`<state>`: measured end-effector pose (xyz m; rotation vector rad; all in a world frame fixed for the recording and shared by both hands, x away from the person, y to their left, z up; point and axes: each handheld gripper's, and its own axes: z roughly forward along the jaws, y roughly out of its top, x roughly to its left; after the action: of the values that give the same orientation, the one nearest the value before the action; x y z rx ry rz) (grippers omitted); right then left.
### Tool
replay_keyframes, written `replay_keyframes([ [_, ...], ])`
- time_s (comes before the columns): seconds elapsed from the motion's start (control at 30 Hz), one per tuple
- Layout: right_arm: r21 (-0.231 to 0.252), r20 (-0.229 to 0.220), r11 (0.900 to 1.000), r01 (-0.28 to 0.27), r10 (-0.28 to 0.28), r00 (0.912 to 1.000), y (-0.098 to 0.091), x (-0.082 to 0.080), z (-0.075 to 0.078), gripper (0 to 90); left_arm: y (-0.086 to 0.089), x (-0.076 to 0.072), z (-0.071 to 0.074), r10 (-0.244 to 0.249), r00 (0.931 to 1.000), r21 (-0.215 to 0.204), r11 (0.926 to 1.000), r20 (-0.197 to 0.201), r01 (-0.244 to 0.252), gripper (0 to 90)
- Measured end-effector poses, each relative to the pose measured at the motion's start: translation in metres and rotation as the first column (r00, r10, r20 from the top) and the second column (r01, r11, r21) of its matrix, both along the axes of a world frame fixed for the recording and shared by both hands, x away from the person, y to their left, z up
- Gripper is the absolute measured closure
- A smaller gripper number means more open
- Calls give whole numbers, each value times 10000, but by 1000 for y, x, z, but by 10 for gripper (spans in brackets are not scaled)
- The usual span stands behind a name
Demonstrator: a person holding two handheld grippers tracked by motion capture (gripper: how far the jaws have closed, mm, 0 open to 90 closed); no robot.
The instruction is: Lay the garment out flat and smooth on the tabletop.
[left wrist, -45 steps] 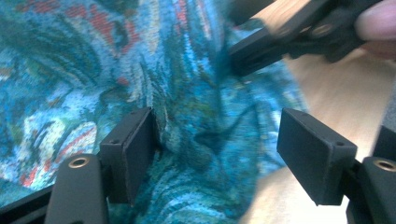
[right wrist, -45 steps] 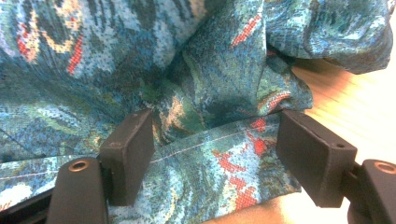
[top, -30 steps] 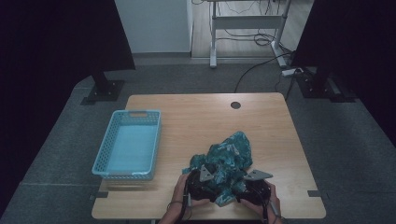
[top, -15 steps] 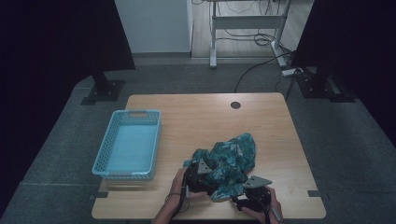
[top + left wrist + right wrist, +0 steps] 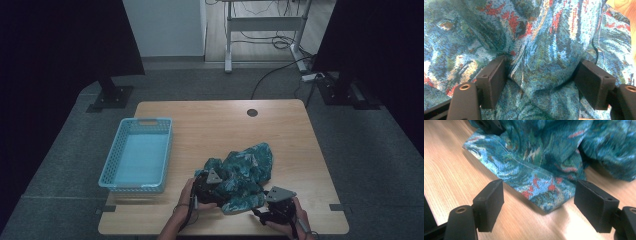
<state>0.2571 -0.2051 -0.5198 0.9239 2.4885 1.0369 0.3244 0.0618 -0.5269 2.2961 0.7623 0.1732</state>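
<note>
A crumpled teal cloth with red and blue patterning [image 5: 245, 170] lies on the near right part of the wooden table [image 5: 210, 125]. My left gripper [image 5: 219, 183] is pushed into its left side. In the left gripper view the jaws [image 5: 545, 82] stand wide, and a thick fold of the cloth [image 5: 544, 37] bulges between the pads without being squeezed. My right gripper [image 5: 261, 204] sits at the cloth's near right edge. Its jaws [image 5: 540, 195] are open, and a flat hemmed corner of the cloth [image 5: 541, 187] lies on the wood just ahead of them.
A light blue slotted basket [image 5: 111, 165] stands at the table's left side, with nothing in it. A round cable hole [image 5: 252, 112] is near the far edge. Bare wood lies beyond and to the right of the cloth. The front edge is close behind both hands.
My left gripper has moved a little away from the front edge and deeper into the cloth. The cloth's near side has shifted with it. The right gripper has stayed about where it was.
</note>
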Motion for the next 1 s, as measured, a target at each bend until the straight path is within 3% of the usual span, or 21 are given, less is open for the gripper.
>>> replay_keyframes([
  [0.17,-77,34,9996,-277,277,9996,3,7,-1,236,3,-1,0,9,9999,63,10000,104,-10,263],
  [0.57,58,-116,9994,-340,341,9994,10,27,-14,227,5,-1,-1,-62,9999,76,10000,156,61,263],
  [0.67,145,-145,9990,-411,414,9990,10,27,-16,301,6,-1,-1,30,9999,3,10000,155,-30,263],
  [0.77,331,-117,9988,-349,353,9993,9,25,-16,456,7,-3,1,298,9986,-82,9995,435,-294,273],
  [0.9,538,-96,9983,-202,208,9997,7,21,-16,570,13,-13,14,290,9958,-288,9992,867,-266,299],
  [1.0,678,-329,9976,-118,140,9994,6,23,-15,627,16,-22,23,160,9939,-315,9994,1095,-126,299],
])
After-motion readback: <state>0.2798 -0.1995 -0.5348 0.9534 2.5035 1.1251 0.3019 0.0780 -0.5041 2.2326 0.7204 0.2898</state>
